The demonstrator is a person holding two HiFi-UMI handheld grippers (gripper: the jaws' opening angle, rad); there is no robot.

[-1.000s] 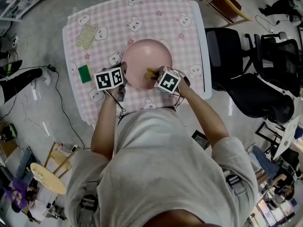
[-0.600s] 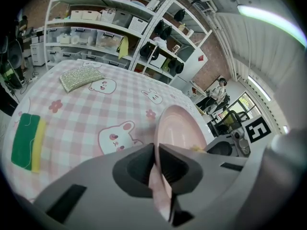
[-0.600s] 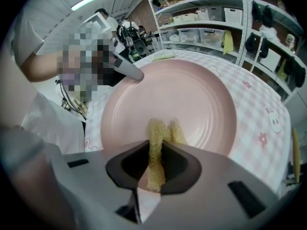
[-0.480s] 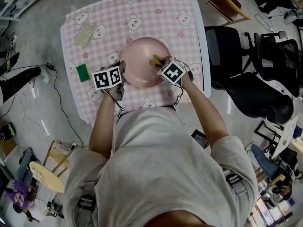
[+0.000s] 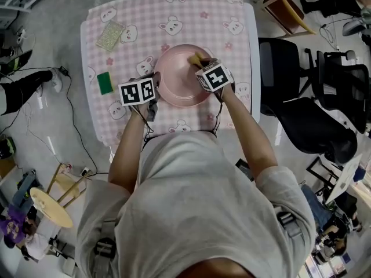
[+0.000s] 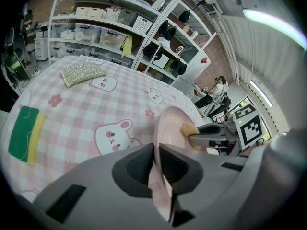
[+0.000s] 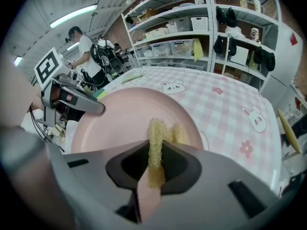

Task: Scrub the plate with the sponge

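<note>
While the person bends over the table (image 5: 249,51), which is covered with a pink checked cloth (image 5: 174,16) printed with rabbits and flowers, both grippers meet at the pink plate (image 5: 177,83) near the table's near edge. The left gripper (image 6: 156,152) is clamped on the plate's left rim: in its own view the thin pink edge runs straight up between the two closed jaws. The right gripper (image 7: 156,159) is closed on a yellow sponge (image 7: 156,143), squeezed narrow between the jaws with its frayed end sticking out past them. That end presses on the plate's inner surface, towards the far right part of the dish as the head view shows it. From the left gripper view the yellow sponge sits against the plate's face just beyond the rim, with the right gripper's marker cube behind it.

A green sponge (image 5: 105,83) with a yellow layer lies flat on the cloth to the left of the plate, just beside the left gripper and apart from the plate. A silvery scouring pad (image 5: 109,35) lies farther off, near the far left corner. Black office chairs (image 5: 301,114) stand on the floor to the right of the table, and stocked shelves (image 6: 96,23) fill the wall behind it.
</note>
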